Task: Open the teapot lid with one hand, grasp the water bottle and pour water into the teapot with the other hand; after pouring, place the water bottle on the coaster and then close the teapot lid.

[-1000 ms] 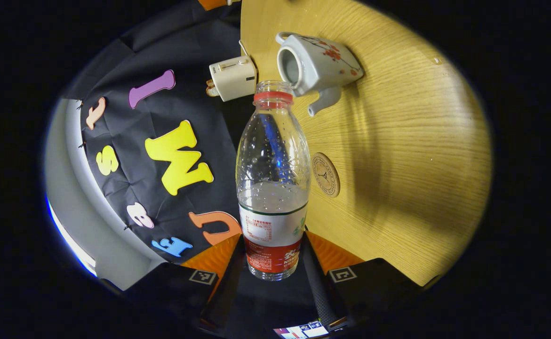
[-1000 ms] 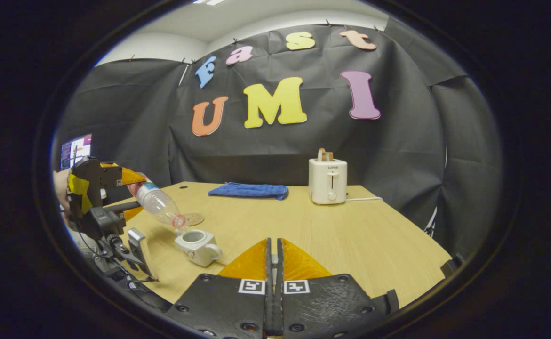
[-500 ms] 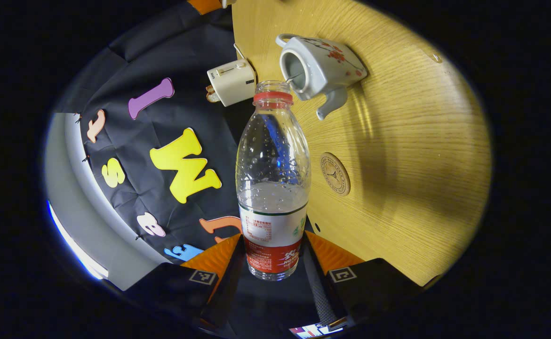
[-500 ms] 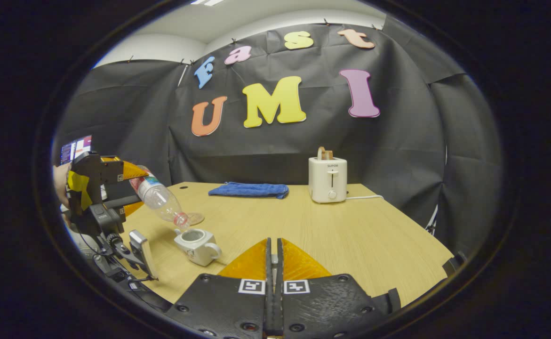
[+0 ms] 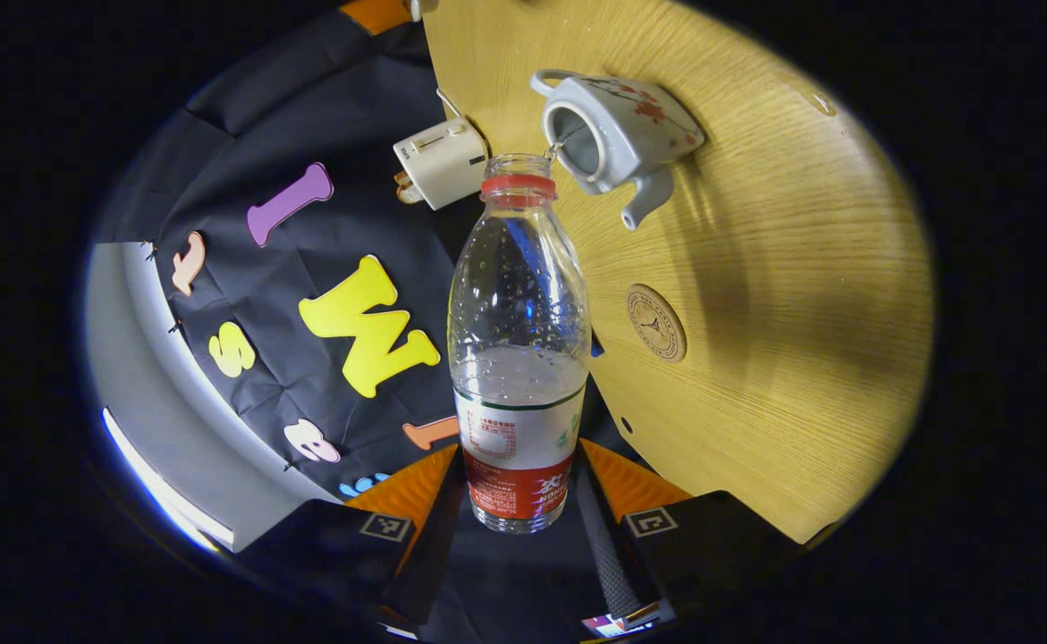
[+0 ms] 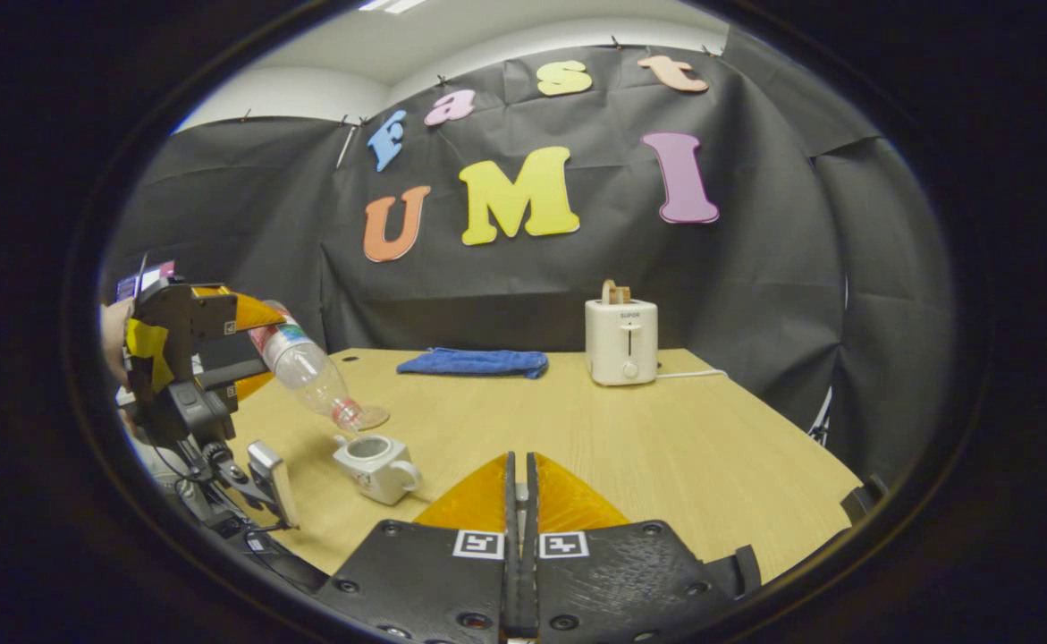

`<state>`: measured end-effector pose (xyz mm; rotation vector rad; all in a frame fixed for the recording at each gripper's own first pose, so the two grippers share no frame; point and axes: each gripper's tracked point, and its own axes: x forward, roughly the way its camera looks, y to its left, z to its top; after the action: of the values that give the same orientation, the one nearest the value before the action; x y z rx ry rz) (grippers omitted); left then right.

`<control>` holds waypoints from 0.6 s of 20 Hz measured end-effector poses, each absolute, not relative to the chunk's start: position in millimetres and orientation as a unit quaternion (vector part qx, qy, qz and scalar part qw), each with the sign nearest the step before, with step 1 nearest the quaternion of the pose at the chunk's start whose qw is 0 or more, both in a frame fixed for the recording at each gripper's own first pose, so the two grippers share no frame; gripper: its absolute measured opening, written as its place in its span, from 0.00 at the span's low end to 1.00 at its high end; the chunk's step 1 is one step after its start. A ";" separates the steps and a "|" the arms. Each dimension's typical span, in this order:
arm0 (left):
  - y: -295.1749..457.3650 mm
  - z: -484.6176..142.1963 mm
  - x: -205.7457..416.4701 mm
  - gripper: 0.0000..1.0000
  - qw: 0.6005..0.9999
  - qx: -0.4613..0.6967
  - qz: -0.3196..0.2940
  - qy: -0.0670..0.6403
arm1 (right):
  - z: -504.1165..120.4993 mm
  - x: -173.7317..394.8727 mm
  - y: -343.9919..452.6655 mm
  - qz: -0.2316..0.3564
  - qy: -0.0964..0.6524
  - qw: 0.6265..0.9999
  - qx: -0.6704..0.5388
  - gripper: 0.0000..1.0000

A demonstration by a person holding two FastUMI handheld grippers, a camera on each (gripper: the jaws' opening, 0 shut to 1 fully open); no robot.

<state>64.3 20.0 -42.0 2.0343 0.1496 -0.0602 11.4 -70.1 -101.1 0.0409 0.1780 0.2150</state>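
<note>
Water bottle (image 5: 518,358) pinched in left hand-held gripper (image 5: 518,501), mouth tilted over teapot (image 5: 617,130).

gripper (image 5: 518,483) gripping water bottle (image 5: 518,349), lidless teapot (image 5: 617,130)

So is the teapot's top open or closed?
Open. The teapot has no lid on: its round mouth gapes, and the tipped water bottle points its neck just above it.
</note>
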 end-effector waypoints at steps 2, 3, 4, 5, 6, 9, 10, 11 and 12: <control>17.4 -38.7 65.7 0.72 0.514 0.855 -0.021 0.061 | -100.6 11.6 -71.9 0.107 0.088 0.990 0.022 0.00; 18.0 -38.4 65.8 0.72 0.512 0.857 -0.019 0.060 | -100.8 11.4 -72.7 0.107 0.088 0.990 0.023 0.00; 17.7 -39.2 65.9 0.72 0.510 0.858 -0.018 0.060 | -100.8 11.0 -72.9 0.106 0.088 0.990 0.024 0.00; 18.2 -38.6 63.7 0.71 0.508 0.859 -0.018 0.061 | -100.1 10.0 -73.4 0.107 0.088 0.990 0.025 0.00; 17.7 -38.1 63.4 0.71 0.505 0.861 -0.019 0.060 | -101.2 10.4 -74.0 0.107 0.087 0.990 0.025 0.00; 16.0 -36.7 61.8 0.71 0.499 0.864 -0.020 0.062 | -101.3 9.2 -75.5 0.107 0.087 0.990 0.027 0.00; 15.6 -37.2 62.8 0.71 0.497 0.865 -0.020 0.063 | -101.0 9.2 -76.7 0.106 0.085 0.990 0.027 0.00; 16.7 -36.7 62.1 0.72 0.495 0.866 -0.019 0.066 | -100.1 9.6 -77.8 0.104 0.083 0.991 0.025 0.00; 15.5 -36.2 62.3 0.71 0.493 0.867 -0.019 0.067 | -100.4 8.8 -78.7 0.102 0.081 0.991 0.023 0.00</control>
<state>62.3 15.5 -36.2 2.1042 0.1623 -0.0469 8.8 -78.7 -100.4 0.0455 0.1623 0.2051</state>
